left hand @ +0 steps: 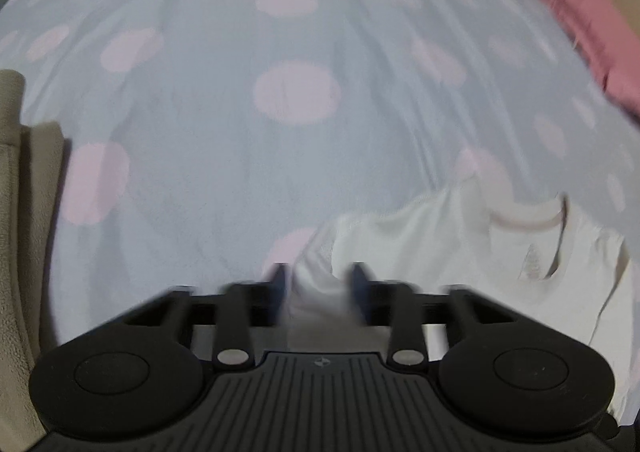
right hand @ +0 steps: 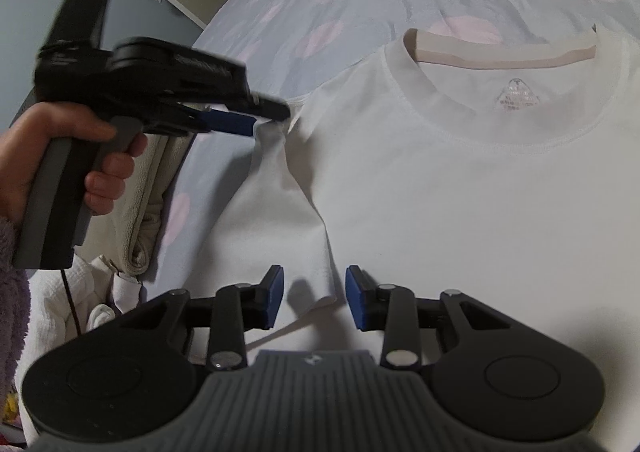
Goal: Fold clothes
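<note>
A white T-shirt lies face up on the bed, its collar toward the far side. Its left sleeve is bunched and drawn up at its top. There my left gripper, held in a person's hand, is shut on a pinch of the sleeve. The blurred left wrist view shows white fabric between that gripper's fingers, with the T-shirt lower right. My right gripper hovers at the sleeve's lower hem, and its blue pads stand apart either side of the hem corner without pressing it.
The bed has a pale blue sheet with pink dots. A pink cloth lies at its far right. Folded beige towels and white laundry are piled off the bed's left edge. A fuzzy purple sleeve is at the left.
</note>
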`<state>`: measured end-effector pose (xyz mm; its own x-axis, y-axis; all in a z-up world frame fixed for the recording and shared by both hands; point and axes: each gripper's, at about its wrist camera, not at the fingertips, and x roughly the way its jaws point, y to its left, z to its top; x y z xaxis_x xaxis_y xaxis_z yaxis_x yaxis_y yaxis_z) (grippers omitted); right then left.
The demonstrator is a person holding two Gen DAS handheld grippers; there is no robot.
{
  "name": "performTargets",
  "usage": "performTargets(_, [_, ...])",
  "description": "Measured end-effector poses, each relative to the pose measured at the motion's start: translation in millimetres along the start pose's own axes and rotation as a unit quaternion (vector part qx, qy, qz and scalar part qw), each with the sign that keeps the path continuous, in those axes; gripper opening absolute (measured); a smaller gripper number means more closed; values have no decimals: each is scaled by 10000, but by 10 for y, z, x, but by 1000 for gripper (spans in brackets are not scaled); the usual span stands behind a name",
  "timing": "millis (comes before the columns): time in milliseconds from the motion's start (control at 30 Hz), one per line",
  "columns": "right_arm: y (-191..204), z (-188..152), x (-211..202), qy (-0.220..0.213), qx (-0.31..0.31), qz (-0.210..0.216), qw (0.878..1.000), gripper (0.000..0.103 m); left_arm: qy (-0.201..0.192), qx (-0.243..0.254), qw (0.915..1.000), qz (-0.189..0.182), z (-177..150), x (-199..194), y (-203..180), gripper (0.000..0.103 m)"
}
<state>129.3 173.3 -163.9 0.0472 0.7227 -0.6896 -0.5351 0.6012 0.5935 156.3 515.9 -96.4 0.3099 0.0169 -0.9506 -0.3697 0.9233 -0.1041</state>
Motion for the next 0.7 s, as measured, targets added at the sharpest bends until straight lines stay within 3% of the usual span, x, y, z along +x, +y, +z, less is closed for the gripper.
performTargets(33, [-3, -5, -4, -15, 4, 52, 10000, 7, -8, 155, 9998, 124, 6, -1, -19, 4])
performTargets(67, [12, -5, -11, -59, -22, 80, 9999, 3, -47, 285, 9993, 250, 19, -19, -16, 2])
performTargets(200, [112, 36, -98, -348, -396, -70, 9986, 3, -83, 558, 9974, 444, 59, -62, 59, 2])
performTargets(333, [96, 18, -68, -366, -481, -355, 9975, 2, -186, 755, 9954, 565, 12, 6, 31, 4])
performTargets(367, [76, 17, -52, -380, -454, -441, 9973, 3, -251, 820, 9943, 627, -5, 16, 17, 9])
performTargets(433, [48, 21, -31, -440, -468, -726, 9953, 3, -429, 939, 9918, 748, -37, 8, -2, 22])
performTargets(500, [-26, 18, -53, -445, -350, -802, 9952, 10, -592, 848, 9919, 732, -78, -69, 42, 32])
performTargets(700, [13, 71, -161, -631, -268, -624, 9957, 22, -868, 1020, 9892, 594, -469, -507, 135, 36])
